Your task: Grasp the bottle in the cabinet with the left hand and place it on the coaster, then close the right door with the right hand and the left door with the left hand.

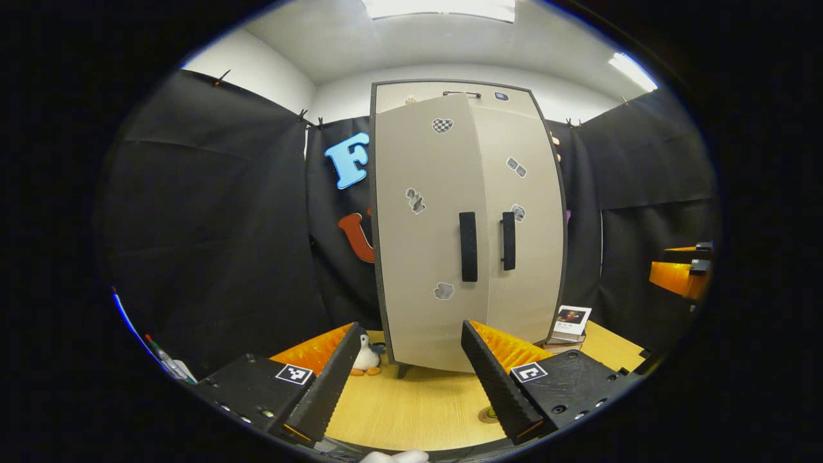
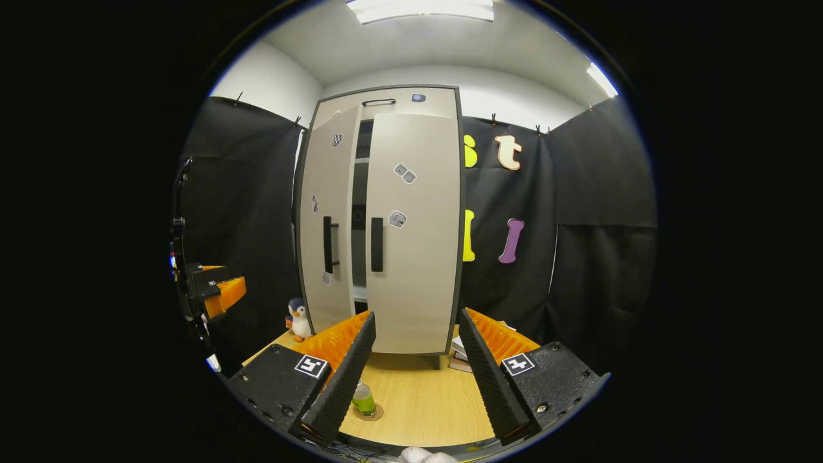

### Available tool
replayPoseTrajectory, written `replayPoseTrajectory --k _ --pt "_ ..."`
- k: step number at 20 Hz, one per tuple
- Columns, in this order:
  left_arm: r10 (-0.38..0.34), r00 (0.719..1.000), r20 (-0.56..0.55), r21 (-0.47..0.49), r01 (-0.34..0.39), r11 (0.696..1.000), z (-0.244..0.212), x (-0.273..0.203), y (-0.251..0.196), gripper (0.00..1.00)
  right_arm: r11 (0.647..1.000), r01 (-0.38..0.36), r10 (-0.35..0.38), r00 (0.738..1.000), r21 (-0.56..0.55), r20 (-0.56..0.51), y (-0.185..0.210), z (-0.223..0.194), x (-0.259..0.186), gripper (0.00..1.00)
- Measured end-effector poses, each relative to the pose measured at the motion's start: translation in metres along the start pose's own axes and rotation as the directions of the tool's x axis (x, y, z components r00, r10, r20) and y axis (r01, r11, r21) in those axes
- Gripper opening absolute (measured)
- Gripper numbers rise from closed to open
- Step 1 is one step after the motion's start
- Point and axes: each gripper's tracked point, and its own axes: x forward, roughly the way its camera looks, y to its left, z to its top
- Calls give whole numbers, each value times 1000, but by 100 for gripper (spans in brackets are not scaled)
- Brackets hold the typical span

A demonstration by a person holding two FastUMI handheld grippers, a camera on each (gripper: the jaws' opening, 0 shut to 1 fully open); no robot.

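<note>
The beige cabinet (image 1: pixel 450 218) stands at the back of the wooden table. Its right door (image 2: pixel 415 231) lies flush with the frame. Its left door (image 2: pixel 326 225) is slightly ajar, with a dark gap beside the black handle (image 1: pixel 468 246). A small bottle of green liquid (image 2: pixel 363 399) stands upright on the round coaster (image 2: pixel 370 412) near the table's front; in the left gripper view the coaster (image 1: pixel 487 416) peeks out beside my finger. My left gripper (image 1: pixel 415 386) is open and empty, facing the left door from a short way off. My right gripper (image 2: pixel 415 379) is open and empty too.
A penguin plush (image 1: pixel 366 357) sits by the cabinet's left foot. A stack of books (image 1: pixel 569 325) lies to the cabinet's right. The other gripper (image 2: pixel 215 289) hovers at the left of the right gripper view. Black cloth walls close in the table (image 2: pixel 424 399).
</note>
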Motion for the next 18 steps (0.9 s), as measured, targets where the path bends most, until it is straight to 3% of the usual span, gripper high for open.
replayPoseTrajectory --k 18 --pt "-36 999 9 10 36 999 0 -2 -9 96 999 26 -26 1000 19 2 1 -6 -5 81"
